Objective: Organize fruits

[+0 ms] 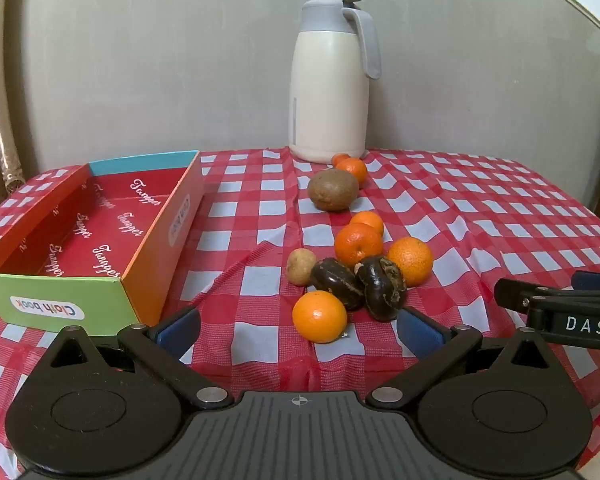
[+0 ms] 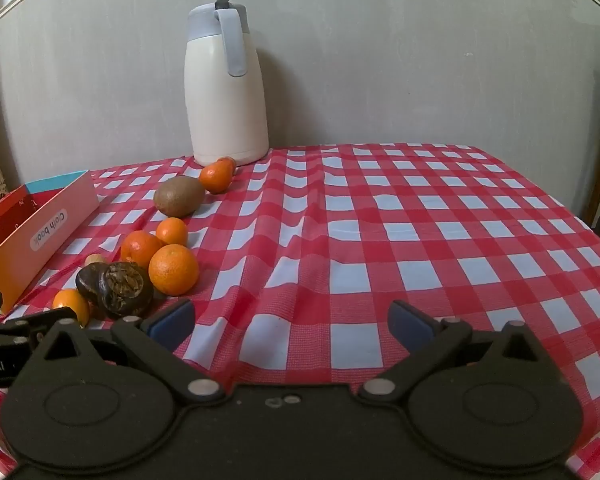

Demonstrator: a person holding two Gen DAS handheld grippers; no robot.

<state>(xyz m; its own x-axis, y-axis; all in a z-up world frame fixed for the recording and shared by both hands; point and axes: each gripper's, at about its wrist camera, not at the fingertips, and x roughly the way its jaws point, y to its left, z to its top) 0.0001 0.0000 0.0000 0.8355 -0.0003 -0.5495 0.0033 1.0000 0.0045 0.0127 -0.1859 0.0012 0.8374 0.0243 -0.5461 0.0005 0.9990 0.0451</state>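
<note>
Both the left gripper (image 1: 298, 330) and right gripper (image 2: 290, 326) gaped wide, holding nothing; every fruit, nearest orange (image 1: 319, 316) included, lay on the tablecloth (image 2: 420, 220) beside the empty box (image 1: 100, 220)—sorting unstarted.

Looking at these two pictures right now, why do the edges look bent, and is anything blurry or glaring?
Left wrist view: a fisheye lens bows the wall trim and darkens the corners; the oranges look sharp under soft, even light, with faint shadows. Right wrist view: the same curving; the tablecloth shows a mild sheen but no harsh glare, and the jug stays crisp.
</note>
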